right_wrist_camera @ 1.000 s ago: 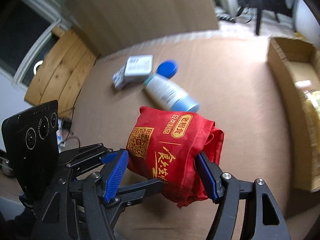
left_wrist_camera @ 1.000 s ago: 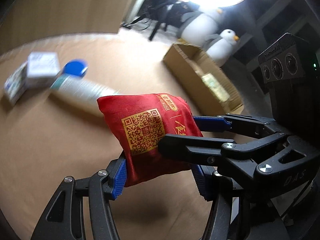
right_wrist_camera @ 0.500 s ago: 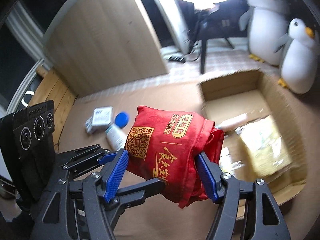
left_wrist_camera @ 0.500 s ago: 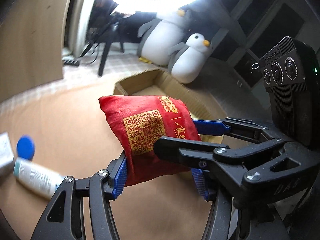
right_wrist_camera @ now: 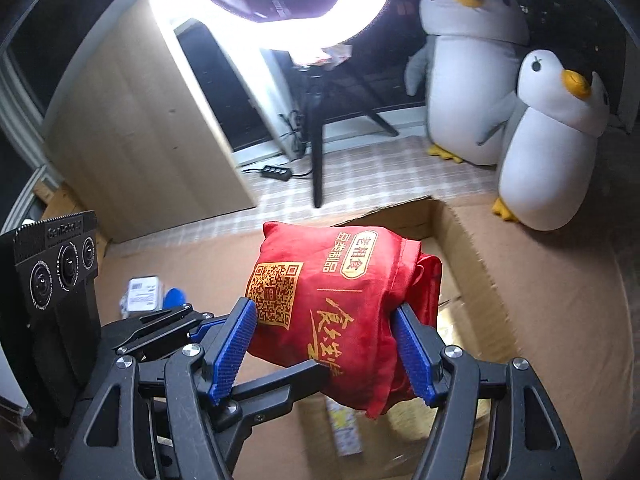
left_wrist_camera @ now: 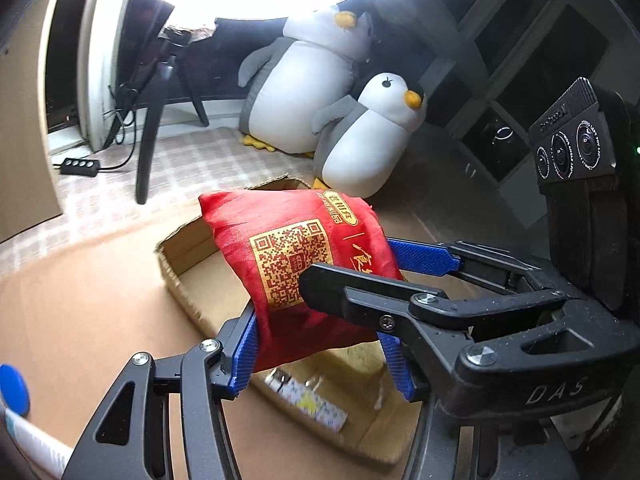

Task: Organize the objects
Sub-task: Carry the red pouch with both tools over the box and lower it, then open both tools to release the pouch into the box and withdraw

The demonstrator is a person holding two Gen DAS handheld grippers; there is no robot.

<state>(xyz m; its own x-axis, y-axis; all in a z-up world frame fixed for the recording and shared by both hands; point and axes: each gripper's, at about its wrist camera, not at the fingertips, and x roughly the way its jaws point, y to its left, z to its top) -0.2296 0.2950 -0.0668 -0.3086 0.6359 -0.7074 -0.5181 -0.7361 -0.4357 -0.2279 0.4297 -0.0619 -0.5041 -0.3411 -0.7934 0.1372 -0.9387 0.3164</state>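
Observation:
A red cloth bag (left_wrist_camera: 296, 264) with gold print and a QR code hangs in the air, gripped from both sides. My left gripper (left_wrist_camera: 320, 360) is shut on it, and my right gripper (right_wrist_camera: 328, 356) is shut on it too (right_wrist_camera: 344, 312). The right gripper's blue pads and black arms cross in front of the left wrist view. The bag is above the open cardboard box (left_wrist_camera: 188, 280), which also shows in the right wrist view (right_wrist_camera: 468, 248). Packets (left_wrist_camera: 308, 404) lie in the box bottom.
A blue-capped white bottle (left_wrist_camera: 16, 412) lies at the left on the brown surface, with a small white box (right_wrist_camera: 140, 296) beside its cap (right_wrist_camera: 176, 296). Two plush penguins (right_wrist_camera: 552, 160), a ring light on a tripod (right_wrist_camera: 316, 128) and a power strip stand beyond.
Both grippers have swung the red bag right, from over the bottle and small boxes to over the cardboard box. The grip on the bag is unchanged.

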